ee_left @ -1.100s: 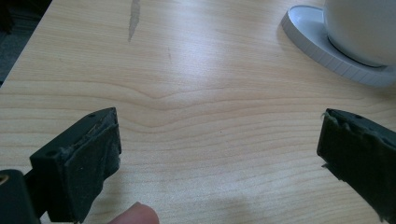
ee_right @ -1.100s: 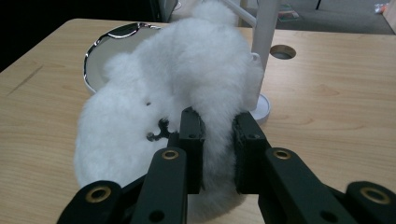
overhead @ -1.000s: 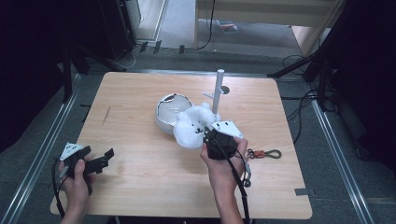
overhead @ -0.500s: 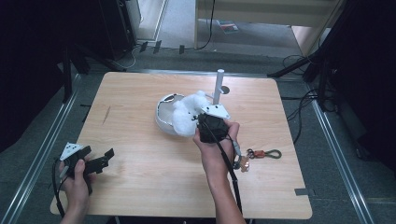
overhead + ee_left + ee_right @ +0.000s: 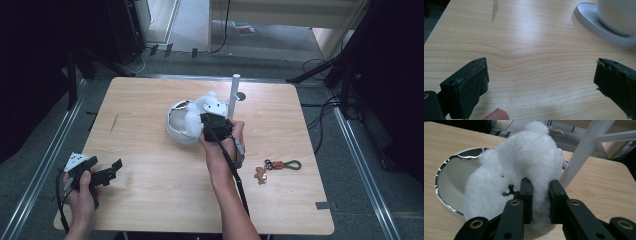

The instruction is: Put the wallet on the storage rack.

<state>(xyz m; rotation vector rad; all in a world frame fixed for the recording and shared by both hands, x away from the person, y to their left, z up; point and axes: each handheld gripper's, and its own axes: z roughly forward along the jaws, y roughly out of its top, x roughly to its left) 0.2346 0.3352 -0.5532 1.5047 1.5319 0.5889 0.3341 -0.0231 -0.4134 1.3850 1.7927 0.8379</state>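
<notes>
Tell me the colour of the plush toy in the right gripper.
White, fluffy plush toy; clearest in the right gripper view.

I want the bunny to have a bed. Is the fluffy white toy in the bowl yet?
Not yet. The right claw holds the fluffy toy pinched above the bowl's rim.

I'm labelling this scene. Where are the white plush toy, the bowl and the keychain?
white plush toy (image 5: 534,157): right gripper view, its fluffy body above the fingers.
bowl (image 5: 451,180): right gripper view, shiny inner wall.
keychain (image 5: 282,164): high view, the strap lying on the table.
</notes>
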